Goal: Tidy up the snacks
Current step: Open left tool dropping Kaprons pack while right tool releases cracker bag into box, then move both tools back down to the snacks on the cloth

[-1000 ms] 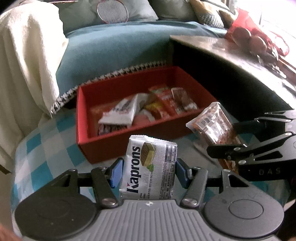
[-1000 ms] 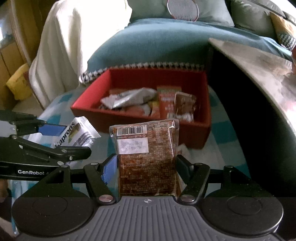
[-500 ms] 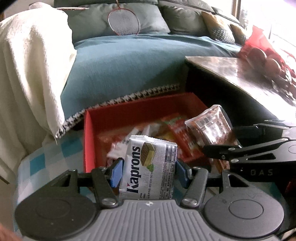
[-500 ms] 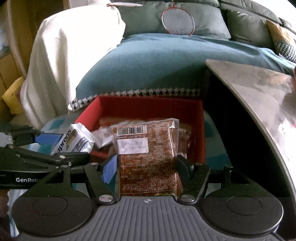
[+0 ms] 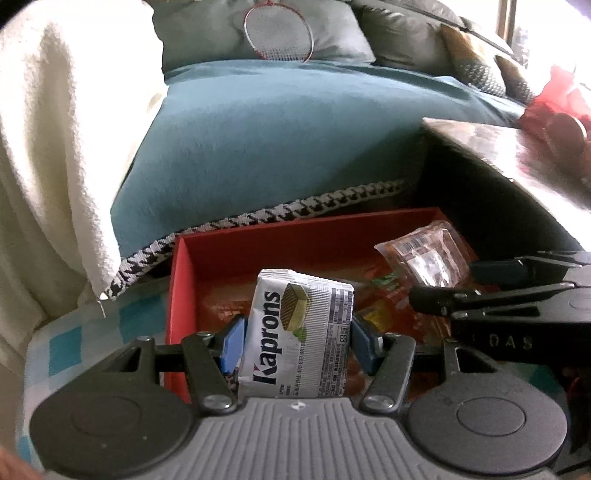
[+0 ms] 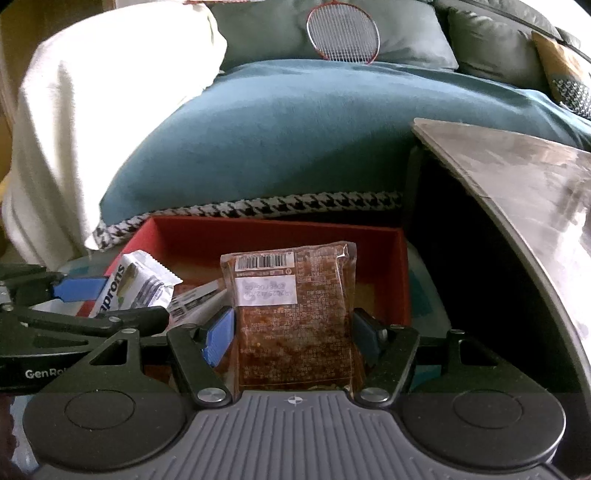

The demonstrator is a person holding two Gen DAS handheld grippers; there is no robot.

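Note:
My left gripper (image 5: 301, 345) is shut on a white Kaprons wafer pack (image 5: 299, 336), held upright over the near left part of the red box (image 5: 258, 240). My right gripper (image 6: 293, 336) is shut on a clear pack of brown snack (image 6: 295, 317) with a barcode label, upright above the same red box (image 6: 280, 232). In the left wrist view the brown pack (image 5: 428, 254) and the right gripper (image 5: 461, 284) hang over the box's right side. In the right wrist view the wafer pack (image 6: 136, 284) and the left gripper (image 6: 92, 301) show at the left. Several wrappers (image 5: 384, 306) lie in the box.
The box sits on a blue-and-white checked cloth (image 5: 66, 343). Behind it is a teal sofa cushion (image 5: 277, 140) with a houndstooth border, a white blanket (image 5: 55, 129) at the left and a badminton racket (image 6: 341, 29) at the back. A dark table (image 6: 517, 184) rises at the right.
Both grippers moved forward with their packs, from in front of the box to above it. The box's near wall has dropped out of sight under the grippers.

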